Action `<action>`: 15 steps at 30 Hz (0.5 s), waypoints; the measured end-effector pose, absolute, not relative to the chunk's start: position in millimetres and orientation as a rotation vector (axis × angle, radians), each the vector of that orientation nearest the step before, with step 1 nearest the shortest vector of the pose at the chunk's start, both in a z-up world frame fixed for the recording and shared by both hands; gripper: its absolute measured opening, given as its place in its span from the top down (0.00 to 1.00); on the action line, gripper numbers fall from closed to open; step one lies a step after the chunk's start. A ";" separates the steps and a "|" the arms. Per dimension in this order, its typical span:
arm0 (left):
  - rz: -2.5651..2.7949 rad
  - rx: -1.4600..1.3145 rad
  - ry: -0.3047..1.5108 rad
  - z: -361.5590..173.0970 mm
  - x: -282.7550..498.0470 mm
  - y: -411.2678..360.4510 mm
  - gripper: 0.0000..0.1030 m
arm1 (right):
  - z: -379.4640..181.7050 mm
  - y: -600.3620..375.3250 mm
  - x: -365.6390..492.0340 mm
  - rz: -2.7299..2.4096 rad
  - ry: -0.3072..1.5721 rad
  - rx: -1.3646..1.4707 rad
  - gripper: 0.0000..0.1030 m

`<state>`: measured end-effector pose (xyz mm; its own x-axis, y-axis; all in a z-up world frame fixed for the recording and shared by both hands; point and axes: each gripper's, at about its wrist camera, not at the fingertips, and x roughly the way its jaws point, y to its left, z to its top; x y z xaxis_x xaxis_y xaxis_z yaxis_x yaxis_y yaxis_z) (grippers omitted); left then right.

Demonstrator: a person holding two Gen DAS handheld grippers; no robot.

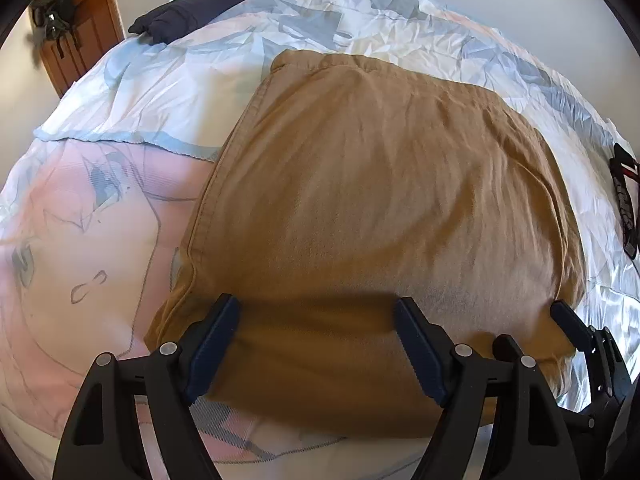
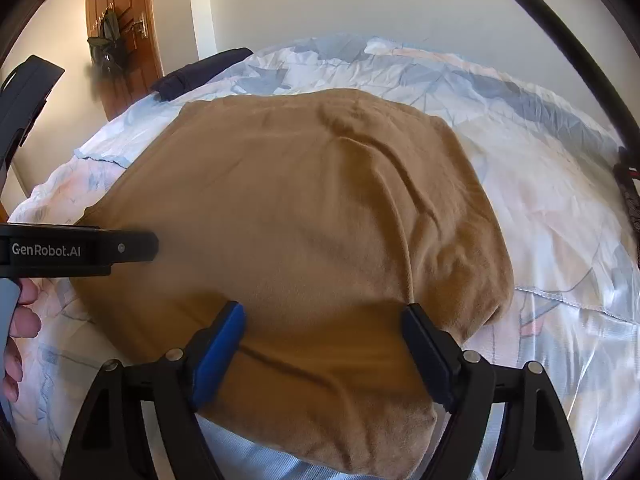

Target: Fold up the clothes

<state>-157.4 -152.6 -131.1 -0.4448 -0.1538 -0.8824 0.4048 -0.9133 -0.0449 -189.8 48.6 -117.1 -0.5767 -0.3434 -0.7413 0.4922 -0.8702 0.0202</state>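
Directly beneath both spread tongs (image 1: 318, 308) (image 2: 324, 316), tan garment (image 1: 380, 184)

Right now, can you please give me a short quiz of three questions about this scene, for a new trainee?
1. True or false: both grippers are open over the brown garment.
2. What dark thing lies at the far corner of the bed? A) folded navy clothing B) a pillow C) a shoe
3. Fill in: the left gripper and right gripper are at the garment's ____ edge.

Key: 1 true; 2 A, folded navy clothing; 3 near.
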 end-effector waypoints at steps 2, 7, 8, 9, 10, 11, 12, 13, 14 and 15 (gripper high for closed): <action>-2.386 1.422 0.335 -131.3 -159.1 -150.3 0.22 | -118.2 46.4 -190.1 -2.423 0.278 1.083 0.18; -2.380 1.374 0.268 -115.5 -159.3 -149.4 0.22 | -105.1 56.5 -184.9 -2.421 0.227 1.082 0.18; -2.396 1.289 0.252 -101.5 -154.5 -152.4 0.22 | -97.7 63.3 -183.4 -2.432 0.181 1.057 0.16; -2.409 1.203 0.236 -87.5 -149.8 -155.3 0.22 | -87.9 76.0 -180.4 -2.467 0.123 1.021 0.12; -2.409 1.134 0.207 -76.6 -147.1 -157.9 0.22 | -84.3 86.3 -181.9 -2.499 0.088 1.028 0.05; -2.394 1.086 0.162 -69.8 -146.8 -160.1 0.22 | -82.5 95.7 -184.6 -2.530 0.059 1.049 0.03; -2.379 1.070 0.132 -66.3 -149.5 -161.4 0.22 | -80.8 105.0 -187.4 -2.560 0.029 1.070 0.03; -2.374 1.100 0.129 -68.3 -154.3 -161.9 0.22 | -83.3 113.3 -190.8 -2.568 -0.029 1.110 0.05; -2.396 1.137 0.143 -71.3 -156.2 -159.1 0.22 | -86.9 121.3 -194.3 -2.568 -0.096 1.156 0.09; -2.440 1.174 0.161 -73.9 -156.5 -151.9 0.22 | -89.2 127.2 -192.9 -2.562 -0.174 1.183 0.10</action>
<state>-156.5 -151.9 -73.9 -0.5518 -0.3249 -0.7681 0.4230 -0.9028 0.0780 -192.9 127.2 -89.2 -0.6097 -0.3303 -0.7206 0.2299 -0.9437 0.2380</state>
